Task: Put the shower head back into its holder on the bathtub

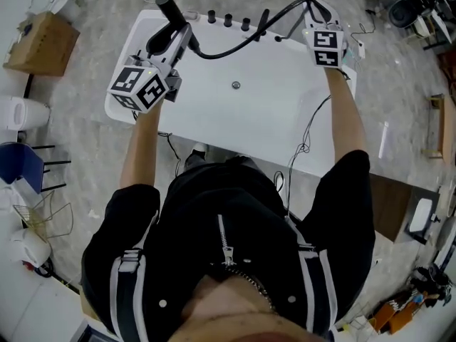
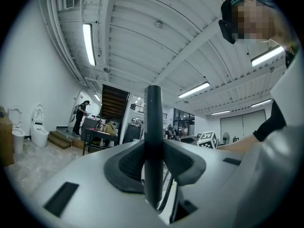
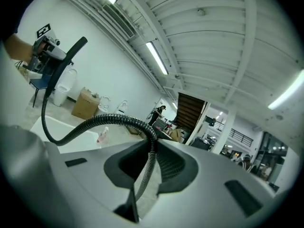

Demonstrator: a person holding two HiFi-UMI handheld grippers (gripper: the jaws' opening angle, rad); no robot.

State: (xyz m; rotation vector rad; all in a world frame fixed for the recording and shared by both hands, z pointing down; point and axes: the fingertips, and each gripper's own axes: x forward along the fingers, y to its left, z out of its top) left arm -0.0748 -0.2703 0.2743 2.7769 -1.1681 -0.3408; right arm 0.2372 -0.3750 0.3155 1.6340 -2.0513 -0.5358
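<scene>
Shower head (image 1: 169, 10) clamped in left claw (image 2: 153, 167), hose (image 1: 229, 48) pinched in right claw (image 3: 146, 161), knobs (image 1: 228, 20) between

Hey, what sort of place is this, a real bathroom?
Probably a workshop or showroom hall, not a home bathroom: the bathtub stands alone on a bare floor, toilets sit loose by a wall, and the ribbed ceiling carries strip lights.

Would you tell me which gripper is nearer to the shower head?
Left. The left gripper is clamped on the shower head at the left end of the bathtub; the right gripper grips the hose near the far right corner, away from it.
</scene>
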